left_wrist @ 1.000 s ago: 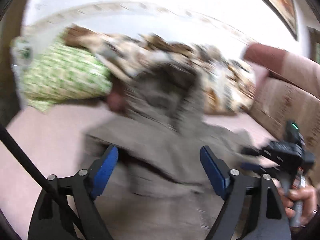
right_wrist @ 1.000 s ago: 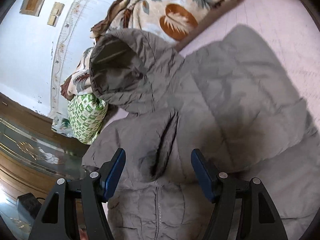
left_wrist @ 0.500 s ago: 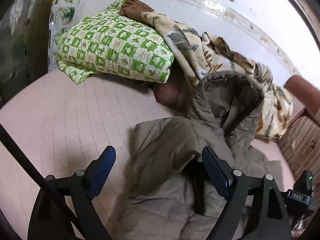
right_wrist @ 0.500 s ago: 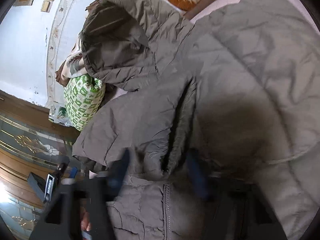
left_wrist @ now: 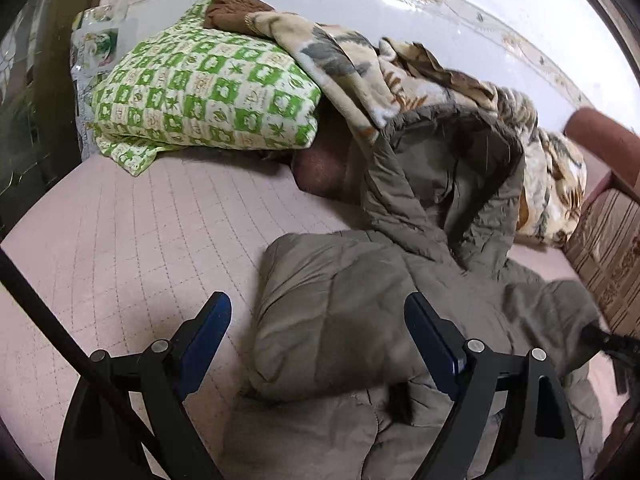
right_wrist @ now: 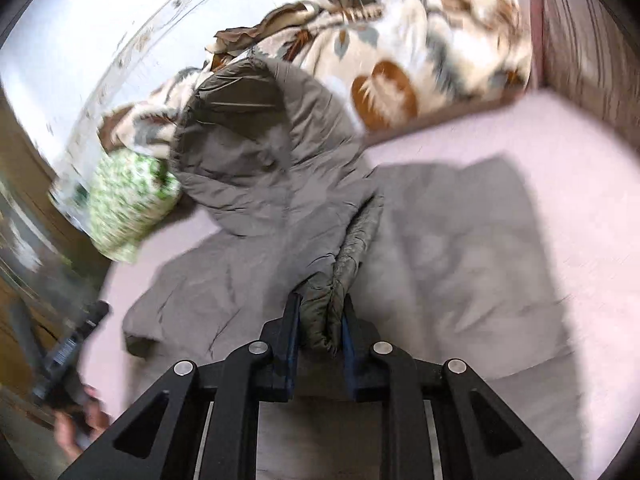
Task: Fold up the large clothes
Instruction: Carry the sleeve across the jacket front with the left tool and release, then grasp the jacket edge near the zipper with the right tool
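A grey-olive hooded padded jacket [left_wrist: 360, 312] lies on the pink quilted bed [left_wrist: 140, 232], its hood [left_wrist: 448, 176] propped against the bedding at the back. My left gripper [left_wrist: 318, 332] is open and empty, its blue pads straddling the folded left shoulder of the jacket from above. In the right wrist view the jacket [right_wrist: 460, 248] lies spread out. My right gripper [right_wrist: 319, 312] is shut on a pinched ridge of the jacket's front fabric [right_wrist: 356, 248] below the hood [right_wrist: 256, 132].
A green-and-white checked pillow [left_wrist: 208, 92] and a leaf-patterned blanket [left_wrist: 400, 76] lie along the back wall. A brown striped headboard [left_wrist: 608, 248] stands at the right. The blanket [right_wrist: 420, 48] and pillow [right_wrist: 124, 196] also show in the right wrist view, with the other hand-held gripper [right_wrist: 68, 356] at the left.
My right gripper was open over the jacket and has closed on a ridge of its front fabric. My left gripper swung left and now hovers over the jacket's left shoulder.
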The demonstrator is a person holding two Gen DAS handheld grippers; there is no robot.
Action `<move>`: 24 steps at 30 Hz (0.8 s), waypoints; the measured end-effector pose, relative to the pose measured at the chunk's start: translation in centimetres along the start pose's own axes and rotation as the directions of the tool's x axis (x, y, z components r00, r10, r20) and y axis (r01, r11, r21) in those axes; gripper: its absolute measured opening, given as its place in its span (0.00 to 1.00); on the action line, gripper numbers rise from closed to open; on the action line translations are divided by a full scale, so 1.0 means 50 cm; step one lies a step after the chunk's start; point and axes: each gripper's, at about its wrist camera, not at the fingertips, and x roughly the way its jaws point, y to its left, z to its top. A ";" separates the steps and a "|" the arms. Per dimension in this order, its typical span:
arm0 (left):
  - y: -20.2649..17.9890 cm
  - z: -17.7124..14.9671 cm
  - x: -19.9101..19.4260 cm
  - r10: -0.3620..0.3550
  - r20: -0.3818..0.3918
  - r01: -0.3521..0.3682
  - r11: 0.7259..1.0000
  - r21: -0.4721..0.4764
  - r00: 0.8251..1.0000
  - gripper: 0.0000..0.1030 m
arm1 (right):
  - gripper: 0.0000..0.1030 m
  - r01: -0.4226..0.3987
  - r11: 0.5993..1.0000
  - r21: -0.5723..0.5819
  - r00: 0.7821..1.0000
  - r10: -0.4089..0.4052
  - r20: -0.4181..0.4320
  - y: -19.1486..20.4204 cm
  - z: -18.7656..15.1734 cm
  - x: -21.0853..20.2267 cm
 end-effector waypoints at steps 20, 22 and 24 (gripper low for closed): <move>-0.038 -0.062 0.112 0.151 -0.244 -0.117 0.982 0.150 0.958 0.86 | 0.25 0.102 0.986 0.133 0.982 -0.079 -0.170 -0.110 -0.015 0.064; -0.041 -0.056 0.096 0.153 -0.210 -0.123 0.981 0.149 0.966 0.86 | 0.29 0.094 0.985 0.147 0.984 -0.069 -0.167 -0.109 -0.013 0.059; -0.045 -0.041 0.064 0.122 -0.144 -0.102 0.985 0.138 0.982 0.86 | 0.34 0.103 0.985 0.142 0.984 -0.079 -0.161 -0.106 -0.009 0.046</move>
